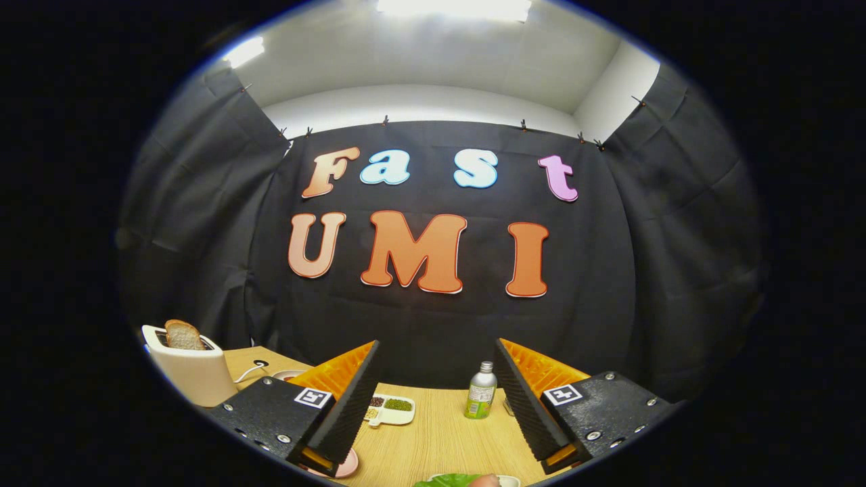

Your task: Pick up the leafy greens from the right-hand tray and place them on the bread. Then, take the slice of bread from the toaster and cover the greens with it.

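My gripper (440, 399) is held above the wooden table (440, 433), its two fingers spread wide apart with nothing between them. A white toaster (193, 368) stands off to the left of the left finger, with a slice of bread (181, 335) sticking up out of its slot. Below and between the fingertips, a bit of leafy greens (446, 481) shows on the rim of a white tray (509, 480), beside something pinkish. A pink plate (346, 465) peeks out under the left finger; what lies on it is hidden.
Beyond the fingers stand a small bottle with a green label (481, 391) and a white divided dish (391, 408) holding seeds and green bits. The toaster's cord (252, 369) runs across the table. Black cloth walls close in the booth behind and at both sides.
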